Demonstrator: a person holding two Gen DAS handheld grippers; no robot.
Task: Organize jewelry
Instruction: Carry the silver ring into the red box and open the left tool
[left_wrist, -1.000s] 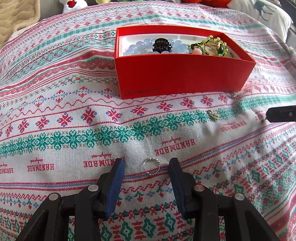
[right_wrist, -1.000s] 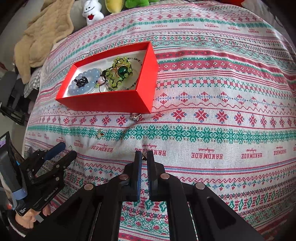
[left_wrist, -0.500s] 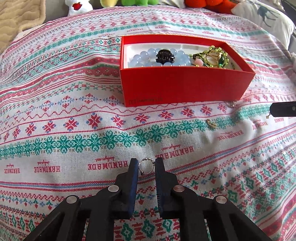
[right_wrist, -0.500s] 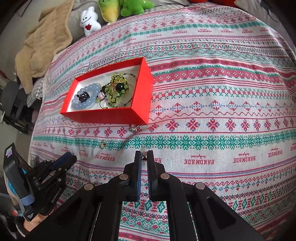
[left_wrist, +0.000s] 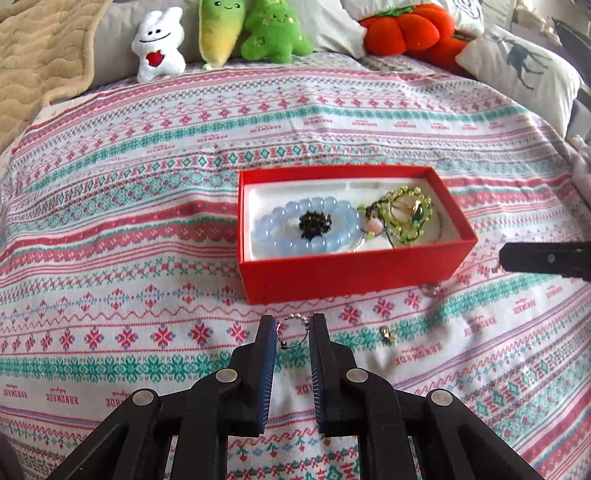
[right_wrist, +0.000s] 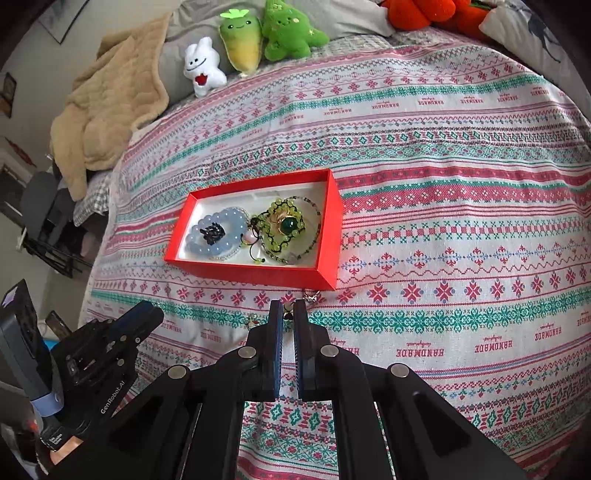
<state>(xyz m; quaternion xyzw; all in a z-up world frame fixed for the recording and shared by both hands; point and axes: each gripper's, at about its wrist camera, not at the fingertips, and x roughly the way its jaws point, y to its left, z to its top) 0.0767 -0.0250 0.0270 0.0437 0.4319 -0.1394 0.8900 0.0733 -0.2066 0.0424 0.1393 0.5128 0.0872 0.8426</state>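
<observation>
Red-printed "HANDMADE" repeats across the bedspread (left_wrist: 110, 229) near the red box (left_wrist: 351, 273). Left tool (left_wrist: 293, 332), marked "GenRobot.AI", grips a beaded ring (left_wrist: 293, 330); right tool (right_wrist: 288, 314) pinches a small earring (right_wrist: 288, 312).

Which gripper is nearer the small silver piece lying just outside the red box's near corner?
Right. The right gripper, shut on a small earring, sits just short of the silver piece; the left gripper, holding the beaded ring, is farther off.
</observation>
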